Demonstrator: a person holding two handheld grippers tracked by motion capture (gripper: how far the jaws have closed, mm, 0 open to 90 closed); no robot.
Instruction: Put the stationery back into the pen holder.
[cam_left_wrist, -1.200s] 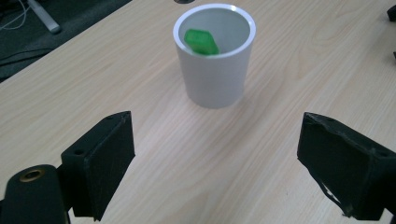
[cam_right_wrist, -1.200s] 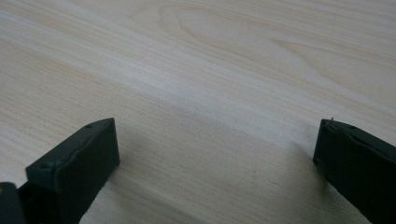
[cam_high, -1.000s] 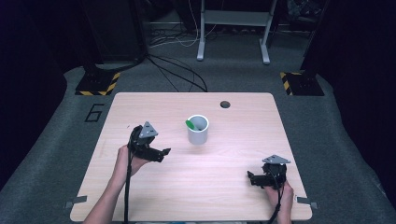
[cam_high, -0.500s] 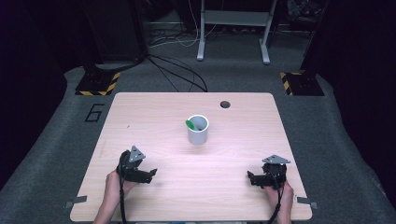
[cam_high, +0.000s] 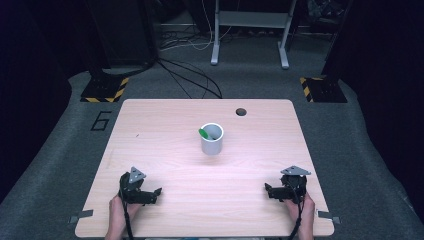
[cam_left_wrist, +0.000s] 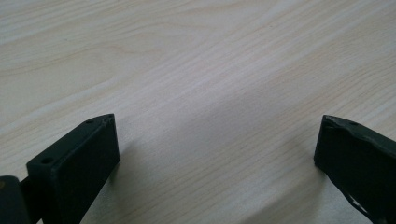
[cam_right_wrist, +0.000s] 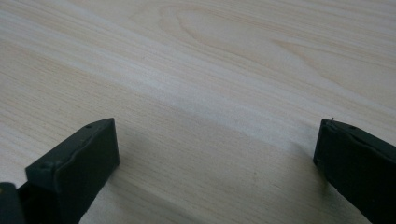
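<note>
cup (cam_high: 211, 140) mid-table, apart from both grippers

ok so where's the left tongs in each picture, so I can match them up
High view: left tongs at bottom left, low over the table's near edge, well short of the white cup.
Left gripper view: left tongs, jaws wide apart over bare wood.
Right gripper view: its own jaws and wood.
Shared landmark: pale wood tabletop.

Table (cam_high: 165, 125): pale wood-grain top, smooth, matt with faint sheen. Left gripper (cam_left_wrist: 217, 154) and right gripper (cam_right_wrist: 217, 154): black matt plastic-looking jaws, edges slightly rough. Cup (cam_high: 211, 145): white, smooth, plastic-looking. Floor (cam_high: 350, 140): grey, carpet-like, rough.
</note>
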